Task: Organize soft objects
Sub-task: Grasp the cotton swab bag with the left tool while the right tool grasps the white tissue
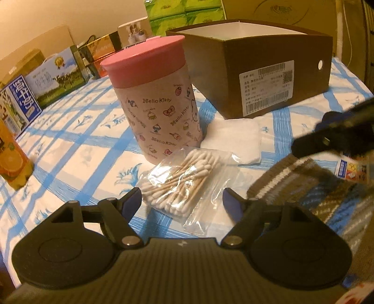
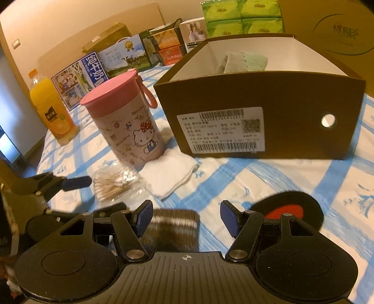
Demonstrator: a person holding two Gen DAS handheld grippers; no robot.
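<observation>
My left gripper (image 1: 182, 201) is open, its jaws on either side of a clear bag of cotton swabs (image 1: 182, 180) on the blue-checked cloth. My right gripper (image 2: 185, 216) is open just above a brown striped knitted sock (image 2: 173, 226), which also shows in the left wrist view (image 1: 303, 184). A folded white cloth (image 1: 236, 140) lies between the swabs and the open brown shoe box (image 2: 257, 98). Pale green soft items (image 2: 243, 62) lie inside the box. The left gripper also shows in the right wrist view (image 2: 72, 184).
A pink-lidded Hello Kitty canister (image 1: 159, 110) stands beside the swabs. An orange juice bottle (image 2: 52, 110) and several cartons (image 2: 93, 70) line the far left. A black and red disc (image 2: 289, 208) lies at the right. Green tissue packs (image 2: 240, 16) stand behind the box.
</observation>
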